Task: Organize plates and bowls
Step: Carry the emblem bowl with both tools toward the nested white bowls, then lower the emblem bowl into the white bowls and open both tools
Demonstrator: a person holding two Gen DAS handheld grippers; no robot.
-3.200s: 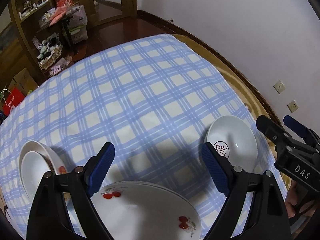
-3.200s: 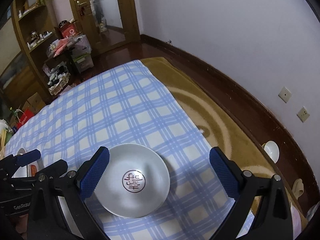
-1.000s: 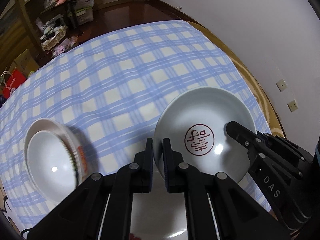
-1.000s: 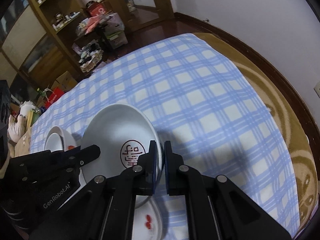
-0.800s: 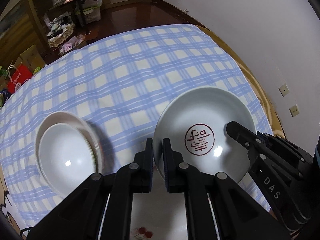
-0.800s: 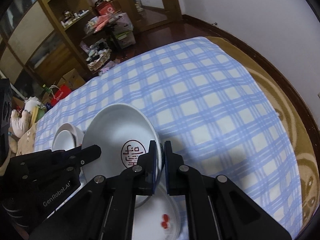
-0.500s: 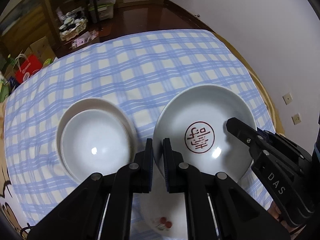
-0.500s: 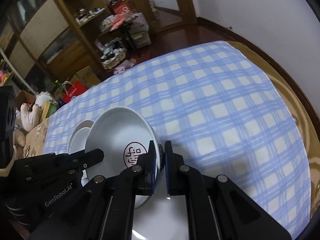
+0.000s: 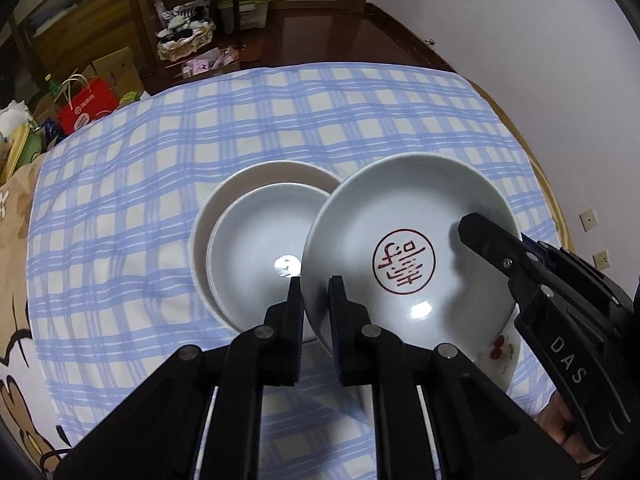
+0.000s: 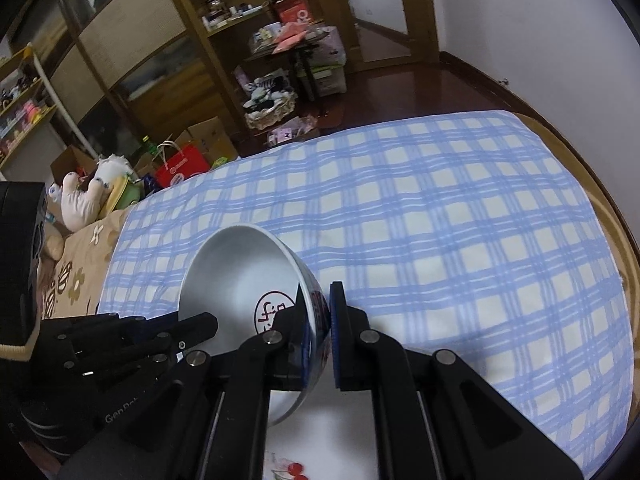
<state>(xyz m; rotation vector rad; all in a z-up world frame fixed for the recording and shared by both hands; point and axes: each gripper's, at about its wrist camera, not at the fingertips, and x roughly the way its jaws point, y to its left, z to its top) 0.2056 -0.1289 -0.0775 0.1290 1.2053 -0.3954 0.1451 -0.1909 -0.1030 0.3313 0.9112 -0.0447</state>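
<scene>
Downward both grippers (image 9: 314, 308) (image 10: 318, 320), clamping bowl (image 9: 408, 240).

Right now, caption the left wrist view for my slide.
Both tongs, left and right, carry a red-stamped bowl above nested white bowls on a blue plaid tablecloth.

Black left tool (image 9: 314, 304) and right tool (image 10: 318, 320), blue pads, seemingly silver screws.

A lived-in home: wooden shelves (image 10: 224, 12), cardboard boxes (image 10: 208, 136), a plush toy (image 10: 86, 196), a checked tablecloth (image 9: 280, 120).
</scene>
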